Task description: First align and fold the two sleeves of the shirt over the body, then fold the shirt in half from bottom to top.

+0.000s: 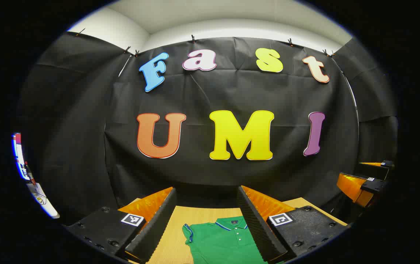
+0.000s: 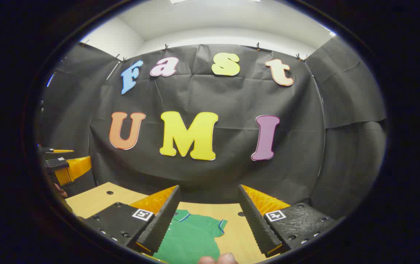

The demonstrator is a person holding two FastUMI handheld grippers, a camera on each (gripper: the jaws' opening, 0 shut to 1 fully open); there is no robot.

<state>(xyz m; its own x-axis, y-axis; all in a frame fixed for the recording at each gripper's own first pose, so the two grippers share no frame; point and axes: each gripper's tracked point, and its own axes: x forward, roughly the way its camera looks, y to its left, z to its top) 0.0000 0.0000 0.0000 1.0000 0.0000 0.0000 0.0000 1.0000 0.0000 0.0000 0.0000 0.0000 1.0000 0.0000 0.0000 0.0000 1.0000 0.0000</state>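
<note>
A green polo shirt (image 1: 221, 240) with a blue-trimmed collar and a buttoned placket lies flat on the wooden table (image 1: 180, 214). My left gripper (image 1: 207, 203) hovers above its collar end, open with nothing between the fingers. Its left short sleeve (image 1: 188, 231) lies spread out. In the right gripper view the shirt (image 2: 191, 236) shows its other sleeve (image 2: 220, 225), and my right gripper (image 2: 207, 201) is held open above it, empty. The right gripper (image 1: 364, 185) also appears at the right edge of the left gripper view, and the left gripper (image 2: 63, 167) at the left edge of the right gripper view.
Black cloth walls close the booth behind and beside the table (image 2: 96, 200). Fingertips of a hand (image 2: 218, 259) show at the bottom of the right gripper view. Small holes dot the tabletop.
</note>
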